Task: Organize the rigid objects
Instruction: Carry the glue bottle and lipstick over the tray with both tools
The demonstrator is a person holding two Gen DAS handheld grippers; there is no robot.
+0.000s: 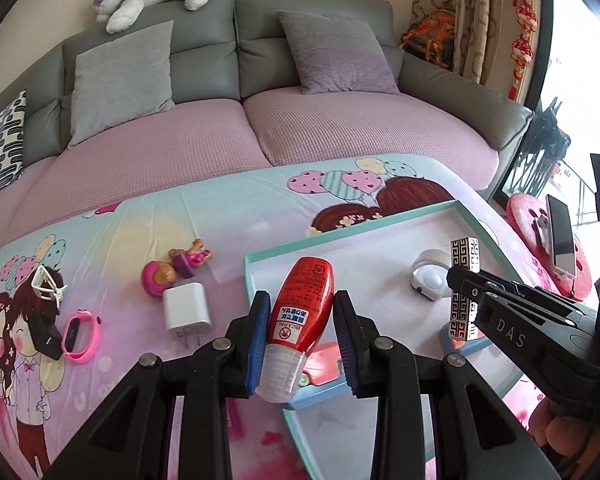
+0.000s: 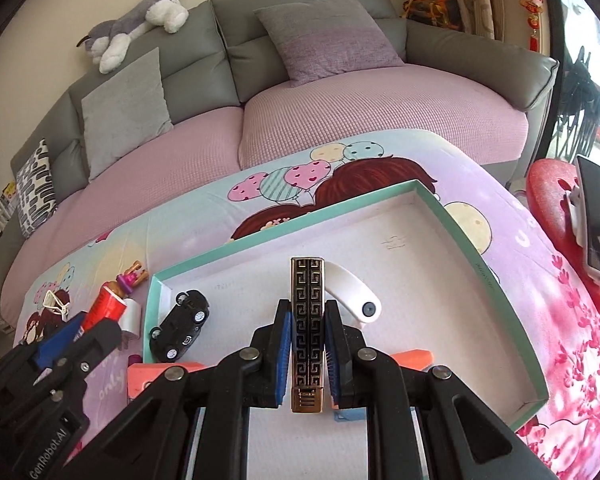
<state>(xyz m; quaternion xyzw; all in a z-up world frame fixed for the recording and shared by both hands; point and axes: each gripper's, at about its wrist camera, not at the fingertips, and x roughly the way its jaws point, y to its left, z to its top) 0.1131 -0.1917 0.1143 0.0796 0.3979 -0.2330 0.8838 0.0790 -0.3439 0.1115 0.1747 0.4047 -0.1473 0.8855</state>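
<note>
My left gripper [image 1: 302, 312] is shut on a red bottle [image 1: 300, 312] with a clear cap, held above the near left corner of the teal-rimmed tray [image 1: 248, 264]. My right gripper [image 2: 307, 320] is shut on a black-and-gold patterned bar [image 2: 308, 320], held upright over the tray [image 2: 492, 280]; the bar also shows in the left wrist view [image 1: 462, 292]. A white curved device [image 2: 352, 292] and a black toy car [image 2: 180, 324] lie in the tray.
On the cartoon cloth left of the tray lie a white charger [image 1: 186, 308], a pink doll toy [image 1: 172, 272], a pink band [image 1: 82, 332] and a white clip [image 1: 48, 284]. An orange and blue toy [image 1: 320, 364] sits at the tray's near edge. A sofa [image 1: 180, 152] stands behind.
</note>
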